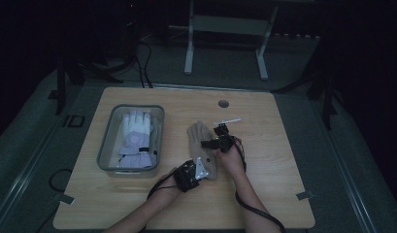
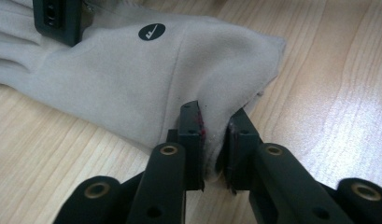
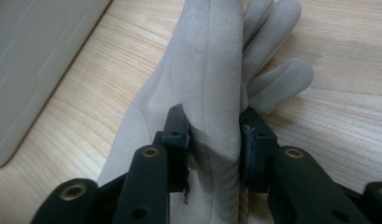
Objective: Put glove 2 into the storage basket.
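The beige glove (image 1: 202, 148) lies on the bench (image 1: 273, 160), its cuff edge pinched between the left tool's (image 2: 214, 140) jaws and a raised fold pinched in the right tool (image 3: 212, 140).

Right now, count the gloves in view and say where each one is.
2. A white glove lies in the grey bin at the table's left; a beige glove lies on the table beside it, pinched by both grippers. More could hide beneath the white one.

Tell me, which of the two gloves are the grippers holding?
The beige glove lying on the bare table, pinched by both grippers. The white glove sits apart in the grey bin, untouched.
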Tool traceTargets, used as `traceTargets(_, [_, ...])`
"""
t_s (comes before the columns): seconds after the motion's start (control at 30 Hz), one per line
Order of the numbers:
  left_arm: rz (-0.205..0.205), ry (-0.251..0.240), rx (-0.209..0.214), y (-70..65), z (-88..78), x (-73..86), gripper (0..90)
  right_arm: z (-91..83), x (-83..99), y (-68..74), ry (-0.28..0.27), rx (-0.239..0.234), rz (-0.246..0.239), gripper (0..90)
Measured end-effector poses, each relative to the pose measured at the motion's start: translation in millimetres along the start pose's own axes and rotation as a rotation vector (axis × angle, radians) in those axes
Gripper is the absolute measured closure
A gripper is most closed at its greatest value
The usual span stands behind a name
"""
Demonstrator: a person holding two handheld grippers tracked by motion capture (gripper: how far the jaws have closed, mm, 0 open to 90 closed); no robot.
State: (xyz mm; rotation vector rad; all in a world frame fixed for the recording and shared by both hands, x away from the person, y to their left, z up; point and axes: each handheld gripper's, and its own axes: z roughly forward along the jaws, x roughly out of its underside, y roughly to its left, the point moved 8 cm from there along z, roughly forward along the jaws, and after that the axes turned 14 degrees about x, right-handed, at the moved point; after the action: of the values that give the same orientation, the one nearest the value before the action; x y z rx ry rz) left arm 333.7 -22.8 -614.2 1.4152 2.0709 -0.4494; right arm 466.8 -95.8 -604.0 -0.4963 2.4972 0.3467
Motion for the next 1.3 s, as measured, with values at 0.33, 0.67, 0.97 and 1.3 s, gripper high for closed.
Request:
traceTargets(0.33, [0.005, -0.023, 0.013, -1.0, -21.5, -8.6, 82.1, -23.5, -13.5, 7.2, -0.040, -0.056, 0.000, 70.0])
traceTargets(0.67, [0.024, -0.060, -0.021, 7.3, -65.4, -22.5, 82.1, -60.5, -43.2, 22.9, -0.117, -0.092, -0.014, 69.9])
traceTargets(0.97, [0.026, -0.084, -0.058, 16.5, -104.8, -27.5, 82.1, -87.5, -71.4, 45.4, -0.171, -0.115, -0.050, 69.9])
traceTargets(1.3, [0.010, -0.089, -0.098, 28.3, -139.4, -15.4, 82.1, -95.2, -96.9, 82.1, -0.195, -0.154, -0.090, 69.9])
